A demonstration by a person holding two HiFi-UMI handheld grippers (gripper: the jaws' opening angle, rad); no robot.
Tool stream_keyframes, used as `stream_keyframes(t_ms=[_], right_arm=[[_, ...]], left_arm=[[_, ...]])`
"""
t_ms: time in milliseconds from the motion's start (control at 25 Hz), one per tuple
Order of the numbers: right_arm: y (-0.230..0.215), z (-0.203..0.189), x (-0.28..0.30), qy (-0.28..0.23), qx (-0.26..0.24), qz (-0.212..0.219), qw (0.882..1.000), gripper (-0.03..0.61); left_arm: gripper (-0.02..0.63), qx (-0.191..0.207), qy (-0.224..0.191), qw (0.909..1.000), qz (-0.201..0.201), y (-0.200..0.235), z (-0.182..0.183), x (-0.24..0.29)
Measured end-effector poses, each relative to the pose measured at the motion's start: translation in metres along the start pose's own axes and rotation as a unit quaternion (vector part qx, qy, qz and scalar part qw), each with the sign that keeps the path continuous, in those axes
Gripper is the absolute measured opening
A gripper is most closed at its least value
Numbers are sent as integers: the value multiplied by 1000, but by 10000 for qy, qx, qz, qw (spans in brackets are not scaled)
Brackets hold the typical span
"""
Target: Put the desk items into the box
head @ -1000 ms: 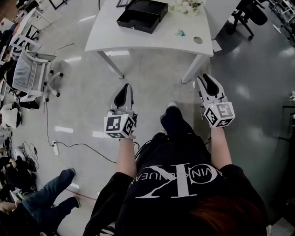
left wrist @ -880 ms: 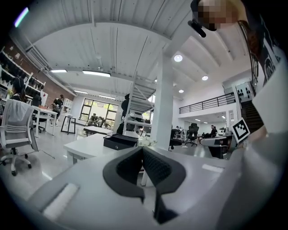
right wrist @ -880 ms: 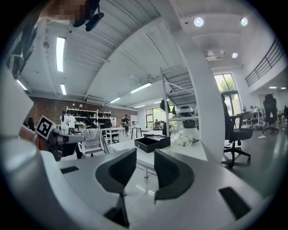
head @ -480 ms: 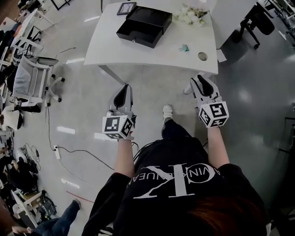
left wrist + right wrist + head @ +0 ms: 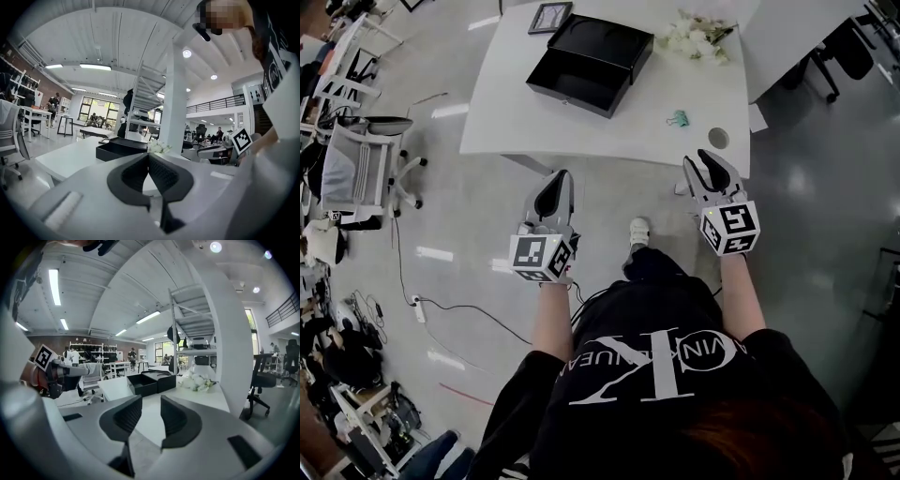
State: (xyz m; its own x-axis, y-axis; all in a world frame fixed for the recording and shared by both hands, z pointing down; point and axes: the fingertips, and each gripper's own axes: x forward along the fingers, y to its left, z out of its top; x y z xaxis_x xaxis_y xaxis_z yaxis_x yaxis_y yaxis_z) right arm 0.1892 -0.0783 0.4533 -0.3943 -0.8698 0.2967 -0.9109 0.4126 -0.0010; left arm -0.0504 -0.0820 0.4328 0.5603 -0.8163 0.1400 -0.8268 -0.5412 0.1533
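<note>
**Both claws empty at the near edge of the desk**

Nearest is the person's black top, with two forearms reaching out over the grey floor and a white shoe point(image 5: 639, 229) between them. The left claw point(image 5: 555, 184) has its jaws closed tip to tip on nothing and stops just short of the white desk point(image 5: 516, 103). The right claw point(image 5: 710, 164) has its jaws a narrow gap apart, also empty. In the head view its tips overlap the desk's near edge, just beside a round hole point(image 5: 718, 138) in the top.

A little beyond that hole lies a small teal clip point(image 5: 677, 118), clear of the right claw. Farther in, ahead of the left claw and well apart from both, sits the open black box point(image 5: 589, 64). White flowers point(image 5: 694, 37) lie towards the far right of the desk. A framed picture point(image 5: 549, 17) lies at the far edge, just beside the box's far left corner.
</note>
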Motion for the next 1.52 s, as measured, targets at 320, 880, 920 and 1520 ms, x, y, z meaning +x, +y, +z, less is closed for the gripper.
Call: stream_keyframes(t_ms=[320,880,920,1520], right_arm=[[-28,-10,54,485,-231,133,9985,86],[-53,-48,122,1803,-1614,58,9703,86],[-52,-49,125,1847,-1706,67,9679,87],[-66,-44,136,1861,-1912,-244,9635,31]], left_arm=[[11,-128,138,9997,171,19,-8,45],[11,-229,266,9982,490,48,-13,85],[11,-230,264,9981,513,50,-12,85],[11,-218,222,9974,644,64,-8,88]])
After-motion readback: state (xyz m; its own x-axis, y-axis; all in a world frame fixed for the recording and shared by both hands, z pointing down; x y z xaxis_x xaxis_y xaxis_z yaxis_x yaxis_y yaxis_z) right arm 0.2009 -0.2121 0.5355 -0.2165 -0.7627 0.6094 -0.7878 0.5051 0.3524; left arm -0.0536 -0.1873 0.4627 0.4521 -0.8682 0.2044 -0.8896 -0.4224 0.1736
